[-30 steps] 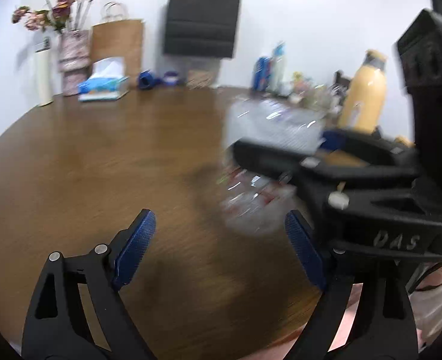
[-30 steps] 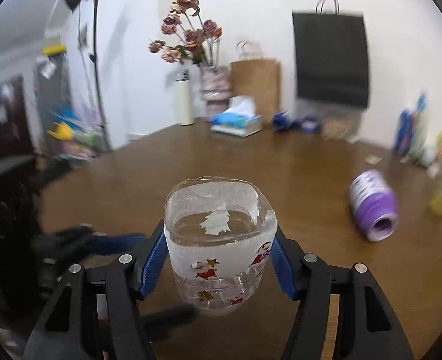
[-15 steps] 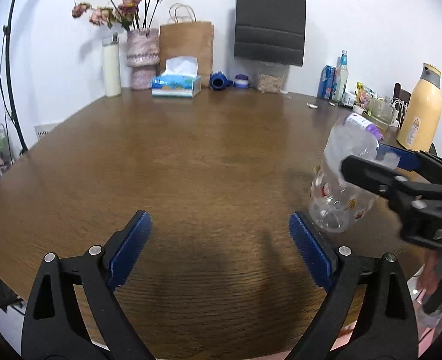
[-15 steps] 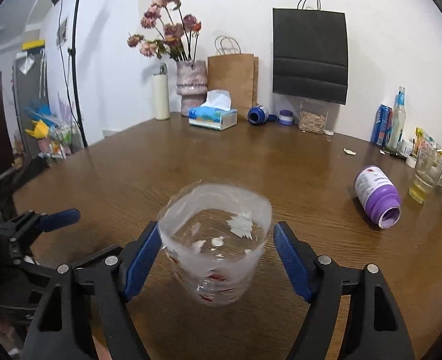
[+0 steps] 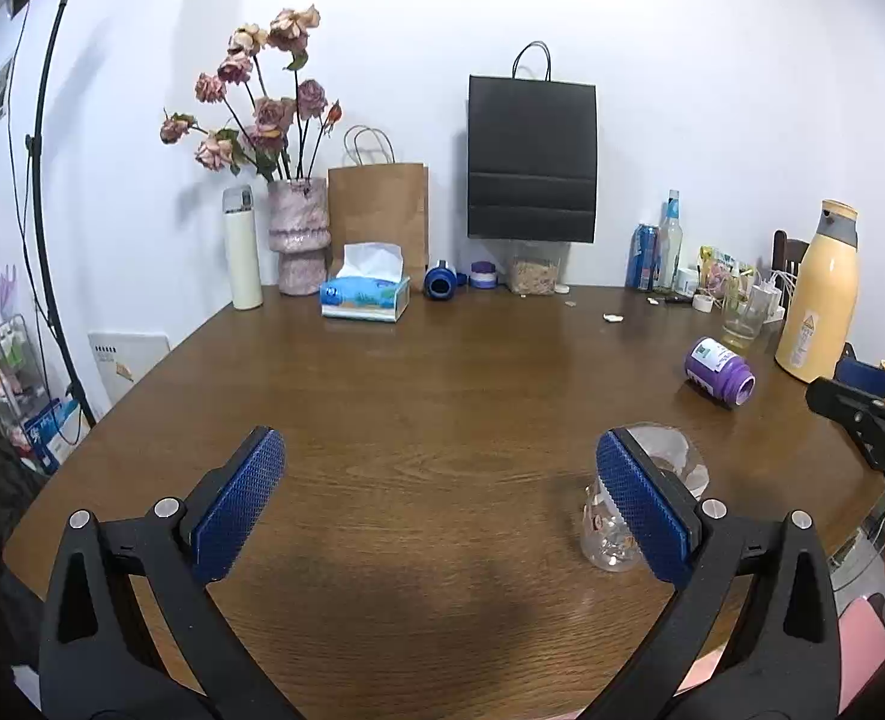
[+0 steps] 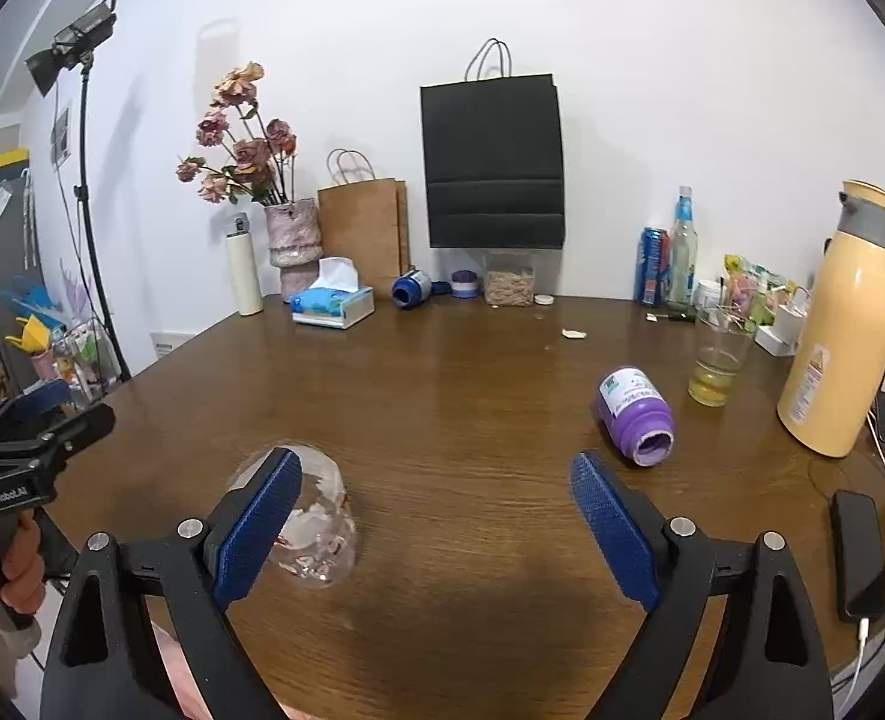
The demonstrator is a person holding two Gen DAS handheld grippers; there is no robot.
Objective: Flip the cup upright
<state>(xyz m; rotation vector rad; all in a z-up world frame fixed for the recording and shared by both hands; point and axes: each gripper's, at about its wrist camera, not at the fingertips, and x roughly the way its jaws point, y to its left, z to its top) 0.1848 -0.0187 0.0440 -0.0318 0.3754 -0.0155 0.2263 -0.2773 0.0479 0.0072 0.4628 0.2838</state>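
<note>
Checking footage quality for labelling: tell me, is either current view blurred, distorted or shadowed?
Left wrist view: sharp, fisheye-bowed table edge, dark vignette corners, soft shadow near the left tool. Right wrist view: equally sharp and bowed; the clear cup is half hidden behind the right tool.

Both views are bright and evenly lit, with a white wall [image 5: 682,90] that reflects soft light. The polished worktop [image 5: 442,396] carries a pale sheen along its far half, and a broad soft shadow lies on it near the bottom of each view. Focus is sharp throughout, with no motion blur. Fisheye distortion bows the worktop's edges, and dark vignetting rounds off the corners.
</note>
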